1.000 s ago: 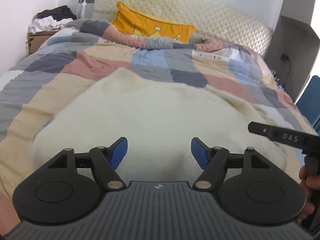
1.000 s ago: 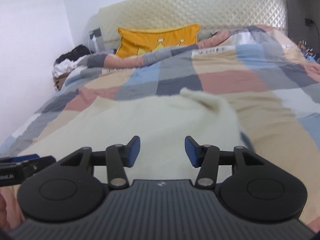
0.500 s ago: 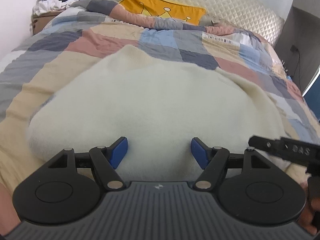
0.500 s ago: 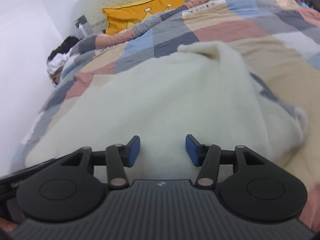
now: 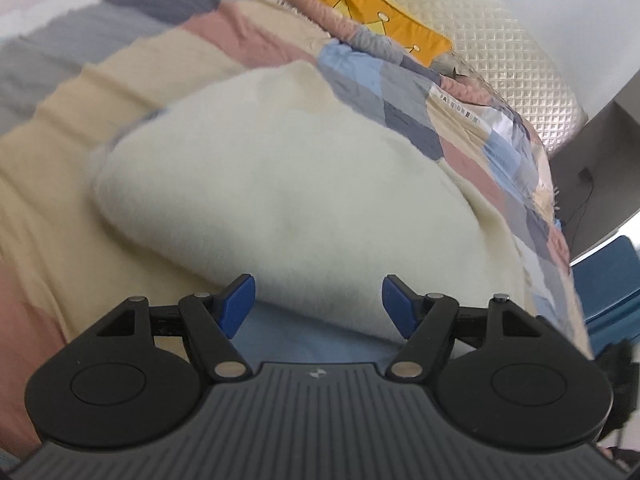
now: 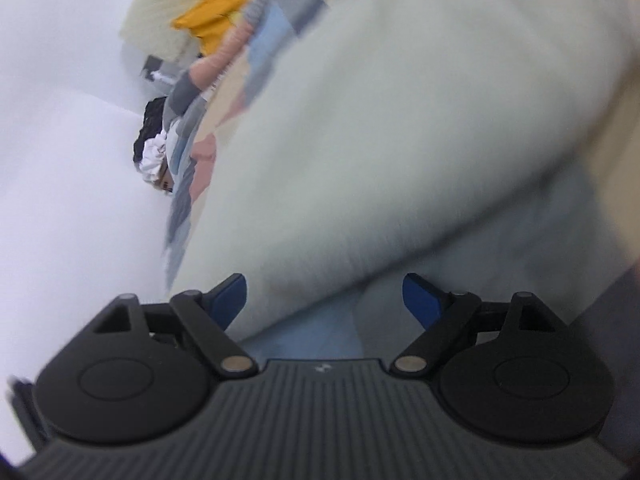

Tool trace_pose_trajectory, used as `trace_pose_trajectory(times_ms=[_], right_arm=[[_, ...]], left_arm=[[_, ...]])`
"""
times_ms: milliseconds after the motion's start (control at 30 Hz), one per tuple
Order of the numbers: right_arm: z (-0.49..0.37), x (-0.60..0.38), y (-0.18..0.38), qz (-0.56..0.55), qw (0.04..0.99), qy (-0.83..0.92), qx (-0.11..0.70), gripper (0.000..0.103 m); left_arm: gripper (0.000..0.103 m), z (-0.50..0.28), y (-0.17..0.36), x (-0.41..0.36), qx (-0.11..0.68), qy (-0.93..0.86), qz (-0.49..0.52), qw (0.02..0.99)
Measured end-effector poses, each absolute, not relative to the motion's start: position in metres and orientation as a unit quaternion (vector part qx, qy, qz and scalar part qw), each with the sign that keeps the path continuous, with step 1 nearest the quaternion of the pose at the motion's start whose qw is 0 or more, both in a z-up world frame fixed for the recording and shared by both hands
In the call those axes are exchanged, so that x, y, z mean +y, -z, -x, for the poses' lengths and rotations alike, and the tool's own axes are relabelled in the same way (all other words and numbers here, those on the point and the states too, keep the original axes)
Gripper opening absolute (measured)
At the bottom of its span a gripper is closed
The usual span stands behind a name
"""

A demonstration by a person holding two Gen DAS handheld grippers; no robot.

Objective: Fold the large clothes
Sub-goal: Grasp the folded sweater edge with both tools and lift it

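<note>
**Cream fleece garment on the bed, both claws wide and empty**

Cream fleece garment (image 5: pixel 288 184) lies in a soft, rounded heap on the patchwork quilt (image 5: pixel 120 64) of the bed. Fuzzy pile; type of garment not identifiable, no sleeve or collar made out. In the left wrist view its long axis runs from the lower right, near the claw, up and left toward a narrower lobe that points at the head of the bed. Near edge folds under, casting a shadow on a pale blue patch of quilt.

Left claw (image 5: pixel 319 302): blue pads (image 5: pixel 239 300) stand well apart, nothing pinched. The garment's near edge sits just beyond the tips, between them in line of sight, not pressed.

Right claw (image 6: pixel 325 300): view rolled hard, bed tilted steeply, heavy blur. Jaws are opening and stand wide. The garment (image 6: pixel 360 140) fills most of the frame, its lower edge crossing diagonally just ahead of the tips; pads clear of the cloth, nothing gripped.

Background: yellow cushion (image 5: pixel 376 20) against a quilted cream headboard (image 5: pixel 500 48). A pile of black and white clothes (image 6: pixel 154 148) beside the bed by the white wall. Blue chair (image 5: pixel 612 288) at the right edge of the left wrist view.
</note>
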State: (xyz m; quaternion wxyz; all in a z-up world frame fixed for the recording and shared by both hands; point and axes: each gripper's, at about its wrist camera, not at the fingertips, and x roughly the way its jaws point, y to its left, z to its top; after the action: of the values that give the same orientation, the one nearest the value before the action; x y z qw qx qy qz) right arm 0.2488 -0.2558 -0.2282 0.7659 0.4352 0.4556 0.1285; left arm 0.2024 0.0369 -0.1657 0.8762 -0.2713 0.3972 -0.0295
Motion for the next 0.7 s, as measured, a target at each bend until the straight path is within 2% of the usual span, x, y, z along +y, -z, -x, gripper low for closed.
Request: trace_pose_trajectory(times_ms=[100, 233, 433, 700], right_arm=[[-0.252, -0.256, 0.238, -0.460, 0.752, -0.120, 0.457, 0.089], [-0.256, -0.254, 0.238, -0.479, 0.750, -0.123, 0.440, 0.089], [-0.263, -0.260, 0.235, -0.523, 0.740, -0.139, 0.400, 0.089], [-0.262, -0.264, 0.232, -0.548, 0.742, -0.147, 0.359, 0.089]], left_arm=[[0.081, -0.209, 0.174, 0.039, 0.409, 0.034, 0.295, 0.863], [0.084, -0.214, 0.191, 0.044, 0.424, 0.047, 0.351, 0.833], [0.084, -0.218, 0.217, 0.064, 0.424, 0.049, 0.456, 0.781], [0.083, -0.218, 0.239, 0.097, 0.375, 0.014, 0.575, 0.727]])
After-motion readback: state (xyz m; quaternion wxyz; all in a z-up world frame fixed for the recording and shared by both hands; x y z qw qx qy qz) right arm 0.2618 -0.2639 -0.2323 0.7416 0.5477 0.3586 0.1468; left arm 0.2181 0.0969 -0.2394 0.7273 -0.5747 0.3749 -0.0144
